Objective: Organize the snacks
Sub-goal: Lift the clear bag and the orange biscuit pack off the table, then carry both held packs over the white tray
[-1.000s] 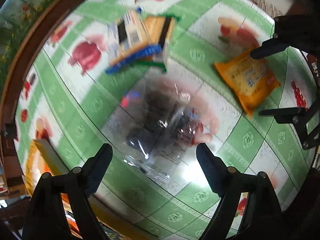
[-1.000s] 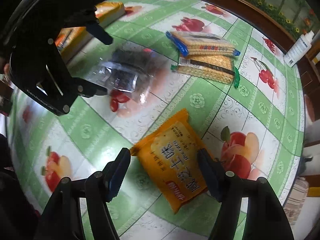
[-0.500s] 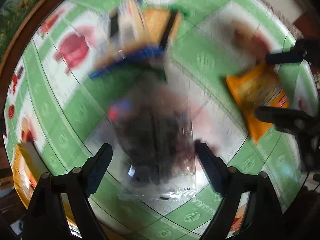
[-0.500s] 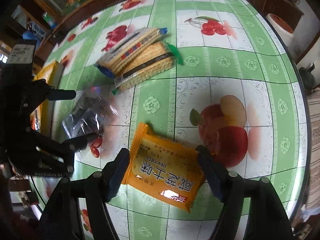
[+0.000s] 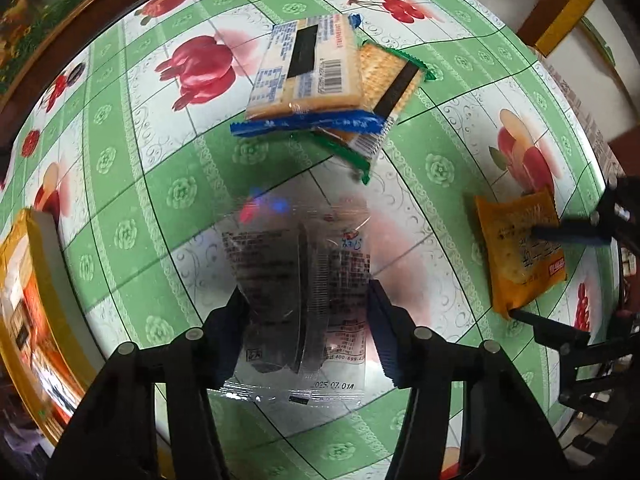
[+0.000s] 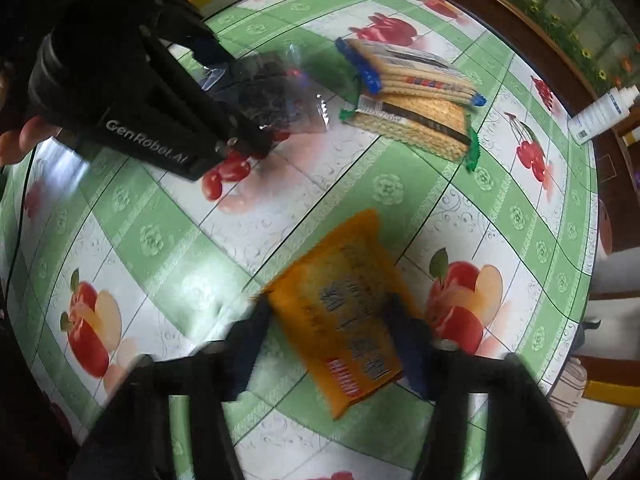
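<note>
Far to my left, at the counter edge, stands a yellow-orange box, which looks like the likely place for the snacks, though I can't tell whether anything is in it.

My left claw has its fingers closed in against the sides of the clear packet of dark snacks; they appear to be pinching it, with the packet's sealed end toward the camera. Whether it is off the cloth or only gripped where it lies, I cannot tell.

Beyond it, near the middle of the counter, two cracker packs lie stacked: the blue-edged cracker pack partly on top of the green-edged cracker pack. Neither claw touches them.

Further right, my right claw straddles the orange snack bag, a finger against each long side. That view is blurred, so I judge it pressed onto the bag rather than know it; the left camera shows the fingers at the bag's edges too.

At the far right rim stands a white bottle, not part of the job as far as I can see.

By my reckoning the sorting is barely begun: two items are in hand, the two cracker packs wait, and nothing visibly rests in a final spot.
</note>
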